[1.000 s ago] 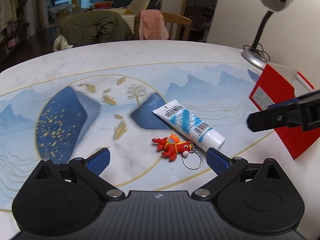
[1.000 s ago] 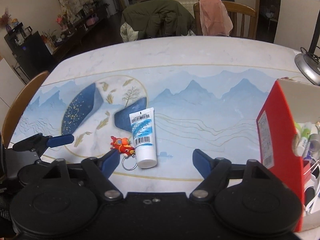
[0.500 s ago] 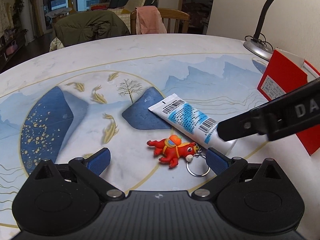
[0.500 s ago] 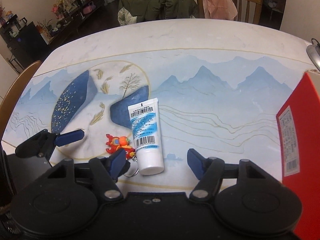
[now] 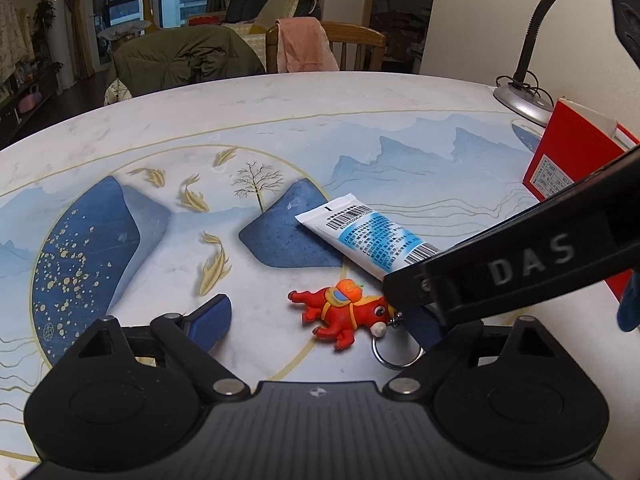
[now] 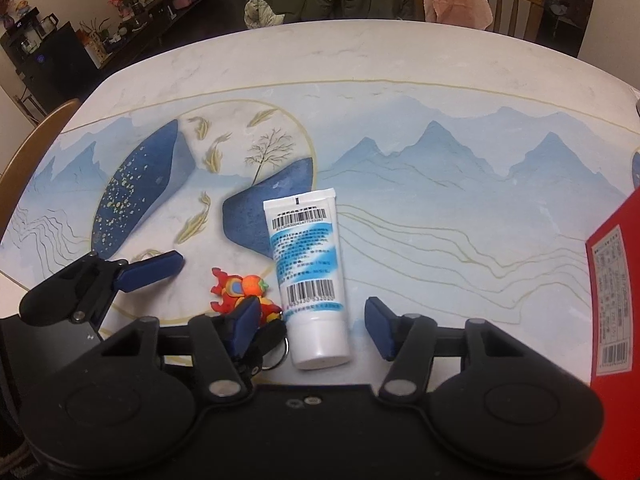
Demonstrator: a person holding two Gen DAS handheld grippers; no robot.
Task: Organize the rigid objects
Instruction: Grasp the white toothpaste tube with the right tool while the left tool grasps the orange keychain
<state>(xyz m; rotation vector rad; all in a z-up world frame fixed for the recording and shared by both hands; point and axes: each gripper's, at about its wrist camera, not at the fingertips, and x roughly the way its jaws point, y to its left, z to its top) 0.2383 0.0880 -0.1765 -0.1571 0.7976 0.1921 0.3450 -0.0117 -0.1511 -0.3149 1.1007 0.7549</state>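
Currently both of my grippers are low over the painted table [image 6: 400,72], each closing on its own target. My right gripper [image 6: 312,322] straddles the cap end of the white tube [image 6: 306,256], which lies flat with its crimped end pointing away from me; the jaws are closing, but a clear gap shows on the right side, so the pads are not yet pressing it. My left gripper [image 5: 320,320] is wide and also starting to close around the red horse keychain [image 5: 340,312], which lies on its side just beside the tube's cap end, its ring [image 5: 396,354] trailing toward me. No contact there either, far as I can see; the right-hand finger of that gripper is partly hidden behind the right gripper's arm. The red box [image 6: 616,320] stands well off to the right, open-topped by the look of it — likely the destination. Advice to self: the two grippers are crowding each other, and the right one's near finger sits almost over the keychain. Finish the tube grip first, squarely across the firm shoulder near the cap, not the soft body. Lift straight up before swinging toward the box. Then close on the horse's torso, not the ring, which would dangle and slip.
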